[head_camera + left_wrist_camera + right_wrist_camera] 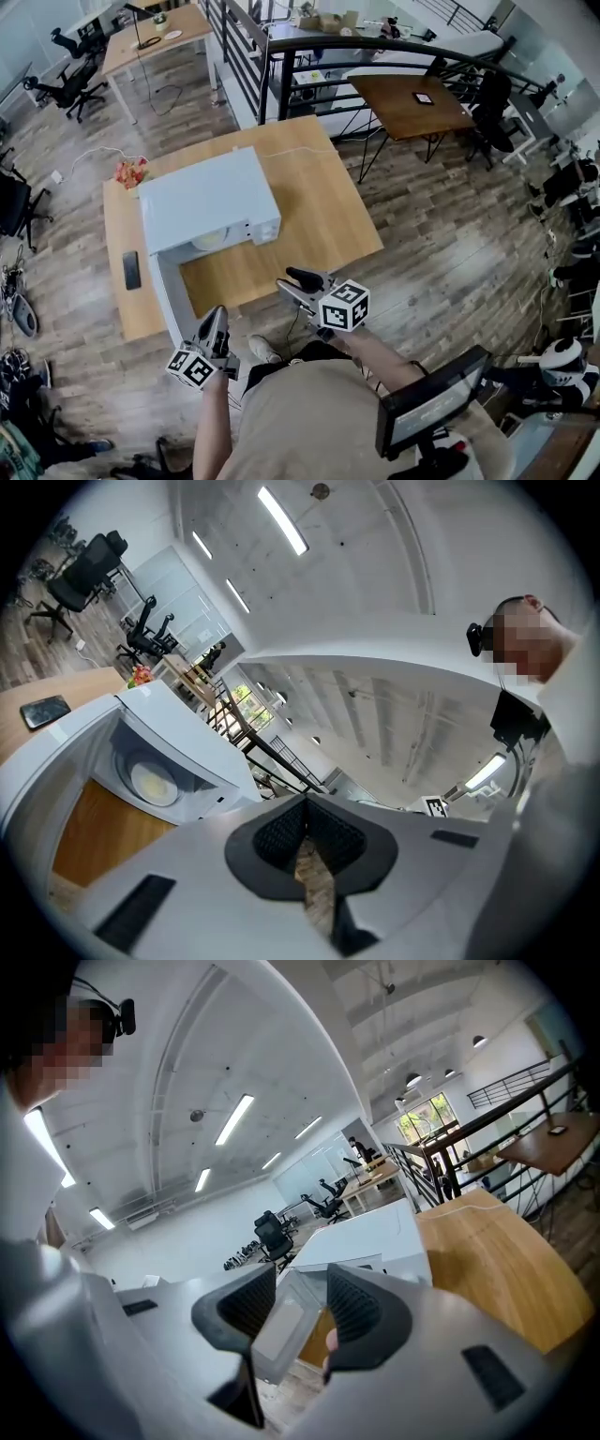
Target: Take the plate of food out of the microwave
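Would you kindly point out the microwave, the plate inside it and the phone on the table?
microwave (211,199): head view, on its white top.
plate (153,782): left gripper view, on its pale centre.
phone (131,269): head view, on its dark face.

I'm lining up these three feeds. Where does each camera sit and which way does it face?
Head view: on the person's head, looking steeply down at the open microwave on the table; shows their shirt, left gripper and right gripper.
Left gripper view: rides the left gripper, looking along its closed jaws toward the microwave cavity and plate; shirt at right.
Right gripper view: rides the right gripper, looking along its parted jaws at the microwave's open door; shirt at left.
Shared: all three show the microwave.
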`<state>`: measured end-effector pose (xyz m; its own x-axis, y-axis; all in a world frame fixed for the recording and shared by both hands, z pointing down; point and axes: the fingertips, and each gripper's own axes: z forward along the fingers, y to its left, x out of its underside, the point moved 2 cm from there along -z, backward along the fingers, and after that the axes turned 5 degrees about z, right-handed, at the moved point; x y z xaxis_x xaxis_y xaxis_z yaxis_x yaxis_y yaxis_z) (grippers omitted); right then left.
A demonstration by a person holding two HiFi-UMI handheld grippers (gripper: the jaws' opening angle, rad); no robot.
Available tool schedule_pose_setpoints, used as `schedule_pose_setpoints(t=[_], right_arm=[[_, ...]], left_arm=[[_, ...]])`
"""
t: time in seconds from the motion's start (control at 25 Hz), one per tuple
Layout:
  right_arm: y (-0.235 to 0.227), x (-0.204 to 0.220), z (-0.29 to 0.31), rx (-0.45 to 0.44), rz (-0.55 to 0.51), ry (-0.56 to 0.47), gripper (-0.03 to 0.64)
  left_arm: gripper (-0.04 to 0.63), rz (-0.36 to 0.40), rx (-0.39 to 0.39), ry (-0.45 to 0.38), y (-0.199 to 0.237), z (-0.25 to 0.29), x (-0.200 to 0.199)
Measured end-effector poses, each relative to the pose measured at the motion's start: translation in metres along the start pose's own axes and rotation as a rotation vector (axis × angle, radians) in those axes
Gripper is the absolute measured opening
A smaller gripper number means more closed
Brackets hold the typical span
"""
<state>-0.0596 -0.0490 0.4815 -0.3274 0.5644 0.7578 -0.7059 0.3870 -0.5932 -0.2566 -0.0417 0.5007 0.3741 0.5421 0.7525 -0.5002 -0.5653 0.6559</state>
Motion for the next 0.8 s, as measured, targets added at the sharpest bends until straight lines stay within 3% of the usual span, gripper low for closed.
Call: schedule_pose_setpoints(t=[0.32, 0.48, 0.8], right_arm=[[-0.03, -0.018, 0.02, -0.011, -0.058, 0.032, 0.161], [-0.036, -0.026, 0.034, -0.096, -0.056, 0.085, 0.161], [-0.09, -0.071, 0.023, -0.152, -0.104, 0.087, 0.161]], left_arm=[[0.004, 0.031, -0.005, 0.046, 0.017, 0.05, 0.003], [0.004, 0.028, -0.114, 0.007, 0.023, 0.057, -0.005], [0.005, 0.045, -0.153, -0.071, 0.01, 0.131, -0.011]])
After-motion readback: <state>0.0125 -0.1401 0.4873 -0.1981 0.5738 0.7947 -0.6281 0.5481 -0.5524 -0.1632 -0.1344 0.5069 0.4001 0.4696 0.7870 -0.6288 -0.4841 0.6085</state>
